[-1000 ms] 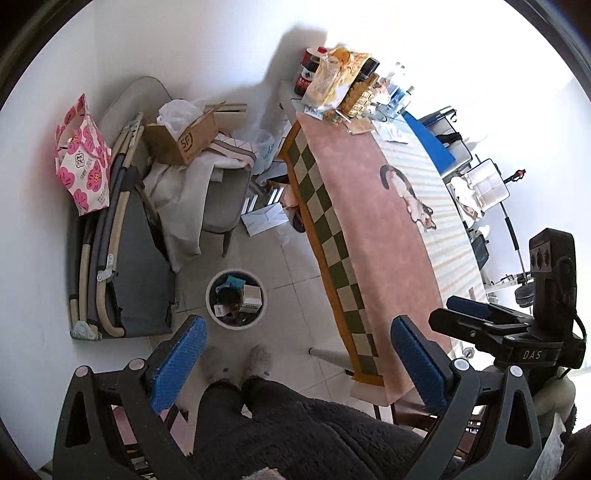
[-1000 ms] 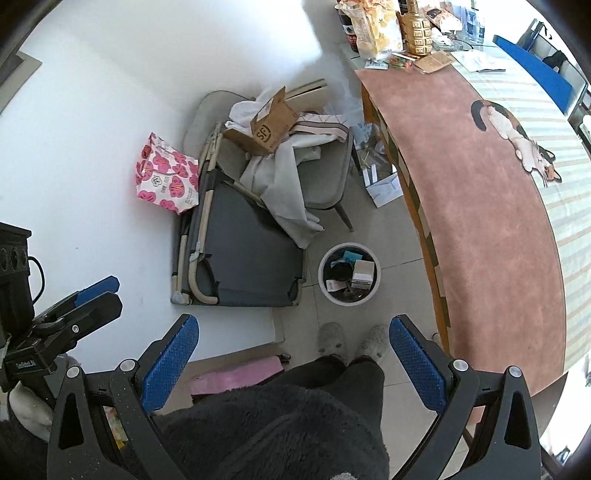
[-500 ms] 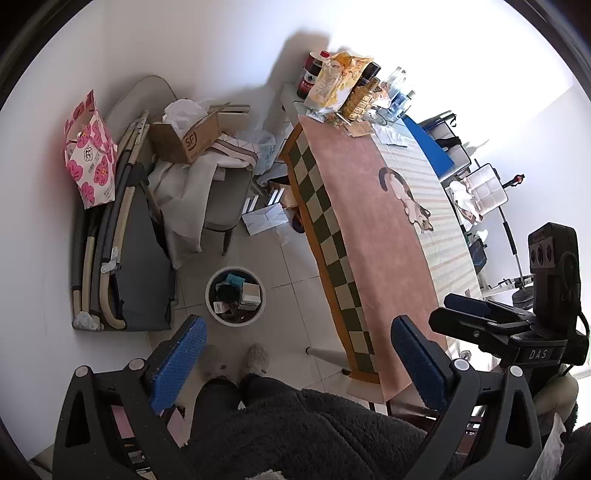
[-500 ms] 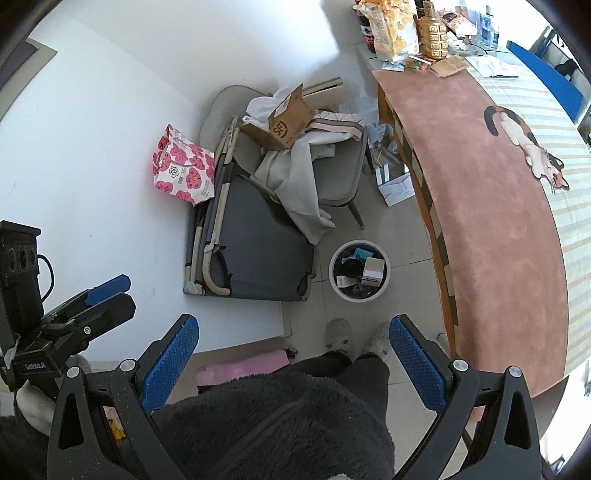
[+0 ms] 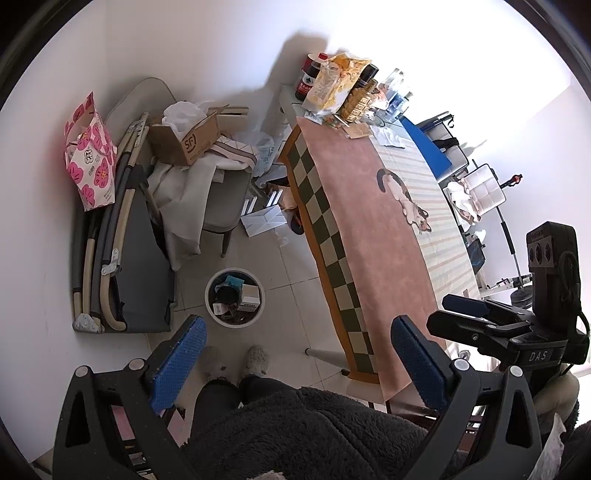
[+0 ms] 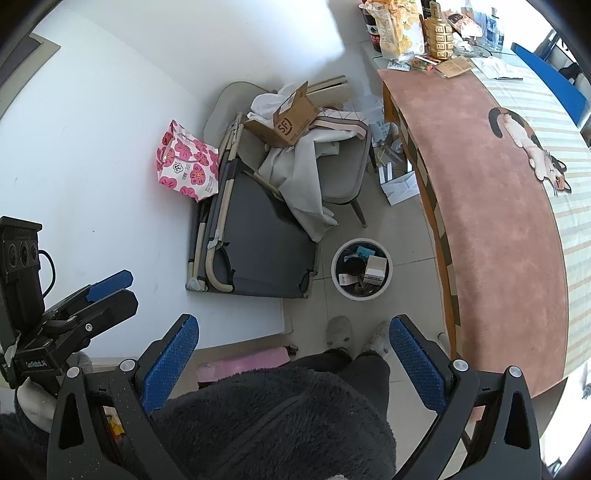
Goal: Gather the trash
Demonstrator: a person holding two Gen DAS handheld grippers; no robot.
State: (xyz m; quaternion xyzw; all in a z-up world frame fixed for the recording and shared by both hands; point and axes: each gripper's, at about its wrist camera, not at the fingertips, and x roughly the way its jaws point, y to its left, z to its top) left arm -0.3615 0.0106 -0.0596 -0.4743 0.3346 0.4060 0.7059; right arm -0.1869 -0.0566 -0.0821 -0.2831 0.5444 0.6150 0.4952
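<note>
A round white trash bin [image 5: 209, 300] [image 6: 335, 272] stands on the tiled floor beside the table, holding a small box, a dark cup and scraps. White folded paper [image 5: 264, 221] [image 6: 400, 188] lies on the floor farther back. A yellow snack bag [image 5: 332, 85] [image 6: 400, 31] and loose papers sit at the table's far end. My left gripper [image 5: 299, 363] is held high above the floor, open, nothing between its blue pads. My right gripper [image 6: 293, 363] is likewise open and empty; from the left wrist it appears side-on as the right gripper [image 5: 480, 317].
A long table [image 5: 376, 258] [image 6: 498, 240] under a pink cloth with a cat picture runs along the right. A folded cot [image 5: 140, 266], a chair piled with cloth and a cardboard box [image 5: 188, 140], and a pink flowered bag [image 5: 90, 162] line the wall. A person's legs and slippers [image 5: 256, 360] stand below me.
Both views have drifted a little, with the wall clutter sliding slightly rightward in frame. Both grippers stay open and empty; the bin's contents look the same.
</note>
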